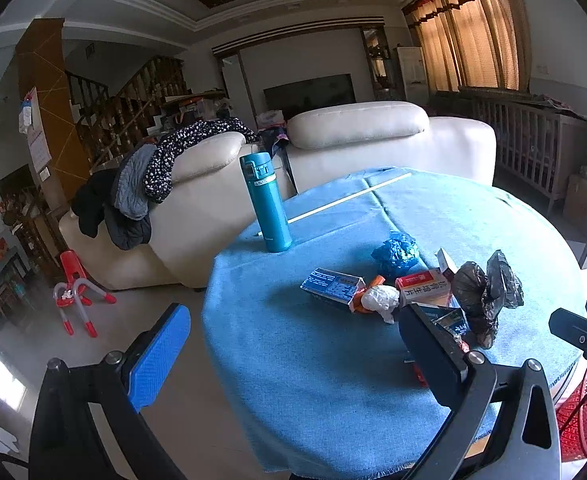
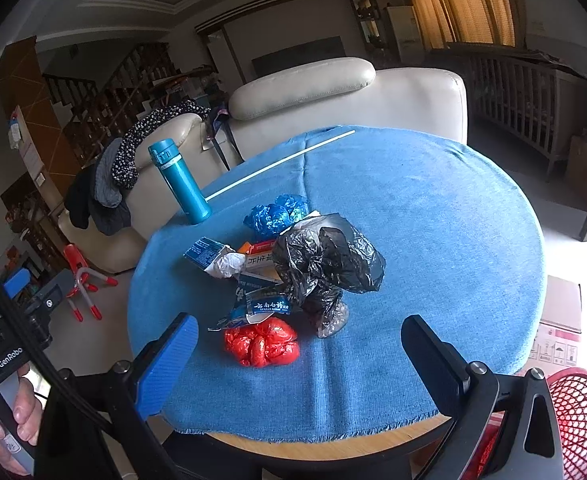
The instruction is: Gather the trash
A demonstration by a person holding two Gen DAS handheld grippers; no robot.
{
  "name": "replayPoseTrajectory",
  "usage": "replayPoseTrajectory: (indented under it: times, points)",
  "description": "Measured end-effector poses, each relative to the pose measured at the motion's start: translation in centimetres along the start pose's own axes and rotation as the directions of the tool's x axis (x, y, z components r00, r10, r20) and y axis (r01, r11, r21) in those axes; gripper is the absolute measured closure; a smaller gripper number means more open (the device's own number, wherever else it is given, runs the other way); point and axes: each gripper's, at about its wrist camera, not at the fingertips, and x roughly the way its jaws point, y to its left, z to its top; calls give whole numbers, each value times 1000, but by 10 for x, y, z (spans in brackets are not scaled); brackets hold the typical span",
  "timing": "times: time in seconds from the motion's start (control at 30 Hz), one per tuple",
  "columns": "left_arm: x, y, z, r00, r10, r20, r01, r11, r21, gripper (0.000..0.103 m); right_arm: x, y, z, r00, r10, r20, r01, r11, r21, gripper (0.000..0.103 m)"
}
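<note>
Right gripper (image 2: 299, 364): its two fingers stand wide apart and released, grasping nothing. One finger (image 2: 168, 368) carries a ribbed blue rubber pad; the other shows only its plain black back. Between them, in the lower centre of the right wrist view, a crumpled red glossy plastic wad (image 2: 262, 341) lies on the cloth, untouched.

Left gripper (image 1: 293, 356): fingers likewise spread and empty, hovering over the near left edge of the tabletop. The textured blue pad (image 1: 158, 356) sits at lower left of the left wrist view; the black finger at lower right overlaps part of the trash pile.

The trash sits clustered at mid-table. Directly above the red wad is a torn blue foil packet with white lettering (image 2: 267, 307). To its right, a crinkled black thin-film plastic bag (image 2: 327, 264) rises tallest, tapering to a clear twisted base. To the left of the bag lie a flattened blue printed carton (image 2: 203, 253), a scrunched white paper wad (image 2: 226, 265) and a red-and-white cardboard box (image 2: 262, 258), all touching. Behind them sits a crumpled shiny blue plastic bag (image 2: 275, 214).

The round tabletop is covered by a woven blue cloth with a frayed hem (image 2: 433, 240). A smooth teal cylindrical metal flask (image 2: 179, 176) stands upright near the far left edge, with a thin white rod (image 2: 281, 164) lying beside it.

At the lower right corner, off the table, stands a red plastic mesh basket (image 2: 577, 416).
</note>
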Motion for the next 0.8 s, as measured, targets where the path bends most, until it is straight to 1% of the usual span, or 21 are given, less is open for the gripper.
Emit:
replayPoseTrajectory:
  times: [0.33, 0.8]
  points:
    - [6, -1, -5, 1000, -12, -18, 12, 1000, 0, 0, 6, 2, -3, 1000, 0, -11, 0, 1000, 0, 0]
    - [1, 0, -6, 1000, -13, -15, 13, 1000, 3, 0, 0, -2, -4, 1000, 1, 7, -2, 1000, 14, 0]
